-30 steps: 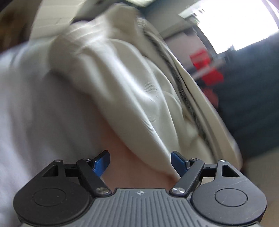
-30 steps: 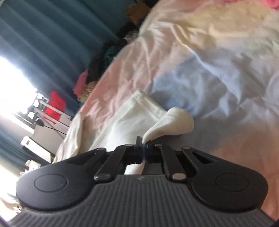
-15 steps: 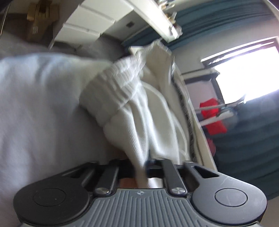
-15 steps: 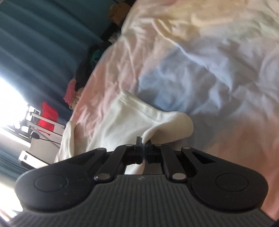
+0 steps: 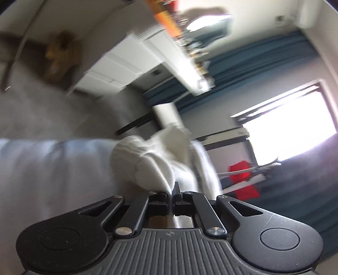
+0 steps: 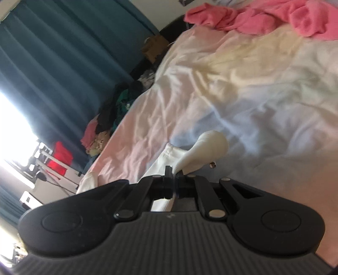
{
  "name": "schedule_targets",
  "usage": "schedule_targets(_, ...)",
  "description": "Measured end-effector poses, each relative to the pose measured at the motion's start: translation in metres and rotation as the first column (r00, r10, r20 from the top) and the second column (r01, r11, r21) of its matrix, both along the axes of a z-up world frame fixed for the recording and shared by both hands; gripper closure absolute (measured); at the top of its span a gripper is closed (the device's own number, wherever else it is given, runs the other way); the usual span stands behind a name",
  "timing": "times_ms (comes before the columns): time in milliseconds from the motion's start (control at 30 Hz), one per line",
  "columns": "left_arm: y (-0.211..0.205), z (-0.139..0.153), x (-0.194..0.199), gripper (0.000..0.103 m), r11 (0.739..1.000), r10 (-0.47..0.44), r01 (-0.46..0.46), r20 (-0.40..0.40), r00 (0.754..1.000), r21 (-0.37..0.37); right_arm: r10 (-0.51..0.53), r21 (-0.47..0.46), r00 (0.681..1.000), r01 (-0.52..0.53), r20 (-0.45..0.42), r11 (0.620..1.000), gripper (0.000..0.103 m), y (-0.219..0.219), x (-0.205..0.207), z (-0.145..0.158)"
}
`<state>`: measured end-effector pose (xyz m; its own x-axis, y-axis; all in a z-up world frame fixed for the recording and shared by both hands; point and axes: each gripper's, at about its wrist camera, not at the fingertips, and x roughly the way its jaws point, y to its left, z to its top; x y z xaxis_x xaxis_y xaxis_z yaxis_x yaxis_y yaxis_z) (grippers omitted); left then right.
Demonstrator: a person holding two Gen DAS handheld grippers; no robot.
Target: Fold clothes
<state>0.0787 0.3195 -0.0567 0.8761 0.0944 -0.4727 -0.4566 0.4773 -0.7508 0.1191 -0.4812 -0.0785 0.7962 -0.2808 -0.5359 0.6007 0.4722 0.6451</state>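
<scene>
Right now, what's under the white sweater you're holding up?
In the right wrist view, the white sweater, pinched by the right gripper, hangs over the pastel bedsheet. Whatever lies directly beneath its draped part is covered.

The knit garment (image 5: pixel 154 167) is cream-white with a ribbed cuff. The bedsheet (image 6: pixel 243 88) blends pale pink, yellow and blue. The crumpled cloth (image 6: pixel 264 19) is pink, the curtains (image 6: pixel 52 69) teal, both grippers black.

Nothing readable anywhere right now: no words, labels, brand names or numbers clear enough to make out.
</scene>
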Motion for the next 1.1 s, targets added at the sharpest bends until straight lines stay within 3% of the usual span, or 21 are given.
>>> schedule_targets(100, 0.008, -0.002, -0.008, 0.099, 1.000, -0.008, 0.008, -0.070, 0.997, 0.003, -0.022, 0.025, 0.997, 0.025, -0.079, 0.999, 0.098, -0.009, -0.013, -0.012)
schedule_targets(267, 0.021, -0.006, -0.021, 0.091, 1.000, -0.020, 0.021, -0.187, 0.982, 0.006, -0.001, 0.153, 0.981, 0.032, -0.196, 0.988, 0.098, -0.027, -0.017, -0.049)
schedule_targets(367, 0.016, -0.002, -0.022, 0.082, 0.999, -0.014, 0.026, -0.236, 0.972, 0.046, 0.012, 0.153, 0.980, 0.019, -0.197, 0.988, 0.097, -0.025, -0.016, -0.049)
schedule_targets(633, -0.026, 0.020, -0.011, 0.018, 0.971, 0.038, 0.042, -0.322, 0.946, 0.236, 0.053, -0.020, 0.963, -0.060, -0.265, 0.998, 0.090, -0.003, -0.002, -0.025)
schedule_targets(667, -0.032, 0.024, -0.010, 0.017, 0.962, 0.047, 0.043, -0.321, 0.946, 0.269, 0.057, -0.035, 0.961, -0.069, -0.272, 0.997, 0.087, -0.002, -0.001, -0.022)
schedule_targets(700, -0.038, 0.030, -0.010, 0.014, 0.951, 0.058, 0.044, -0.315, 0.947, 0.306, 0.059, -0.056, 0.960, -0.077, -0.275, 0.995, 0.070, 0.000, 0.000, -0.019)
schedule_targets(733, -0.044, 0.036, -0.010, 0.012, 0.938, 0.068, 0.044, -0.309, 0.949, 0.343, 0.058, -0.083, 0.960, -0.084, -0.273, 0.993, 0.043, 0.002, 0.000, -0.015)
schedule_targets(800, -0.058, 0.045, -0.009, 0.012, 0.920, 0.047, 0.067, -0.279, 0.959, 0.387, 0.058, -0.156, 0.966, -0.100, -0.250, 0.983, 0.021, 0.011, -0.001, -0.003)
schedule_targets(1000, -0.125, 0.060, 0.001, 0.010, 0.808, -0.074, 0.184, -0.214, 0.974, 0.560, 0.103, -0.350, 0.980, -0.157, -0.169, 0.924, 0.021, 0.045, -0.003, 0.032)
schedule_targets(1100, -0.154, 0.049, 0.012, 0.008, 0.786, -0.219, 0.297, -0.205, 0.954, 0.542, 0.178, -0.383, 0.974, -0.218, -0.137, 0.898, 0.021, 0.070, -0.003, 0.043)
